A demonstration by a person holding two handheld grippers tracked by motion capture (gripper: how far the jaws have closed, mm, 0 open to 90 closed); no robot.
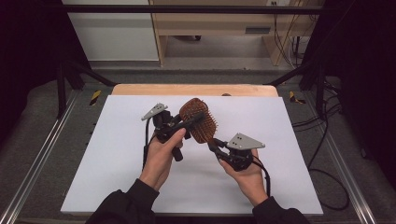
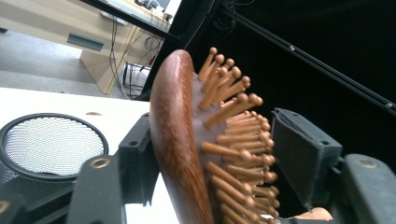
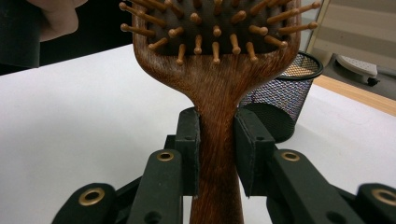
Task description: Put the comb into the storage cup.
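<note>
- While the right gripper (image 1: pixel 215 150) clamps the handle of the wooden hairbrush (image 1: pixel 200 121), the brush is held up off the white table (image 1: pixel 116 154), its head raised between the two hands, so the other tool can reach it.
- Right gripper view: both jaws press flat on the sides of the brush handle (image 3: pixel 217 154), just below where it widens into the head. Judged a firm hold, chosen low on the handle to leave the head free.
- Left gripper (image 1: pixel 198 117) comes in from the left and straddles the brush head.
- Left gripper view: one jaw lies against the smooth wooden back (image 2: pixel 173 140); the other stands on the side of the pegs (image 2: pixel 233 154), near the peg tips. Whether that pad presses on the tips I cannot tell; a narrow gap seems to remain. Jaws partly apart, about as wide as the head is thick.
- Judgement: a handover from right to left, or a two-point hold to turn the brush.
- A black mesh cup (image 3: pixel 285 93) stands on the table behind the brush, a likely place for it.
</note>
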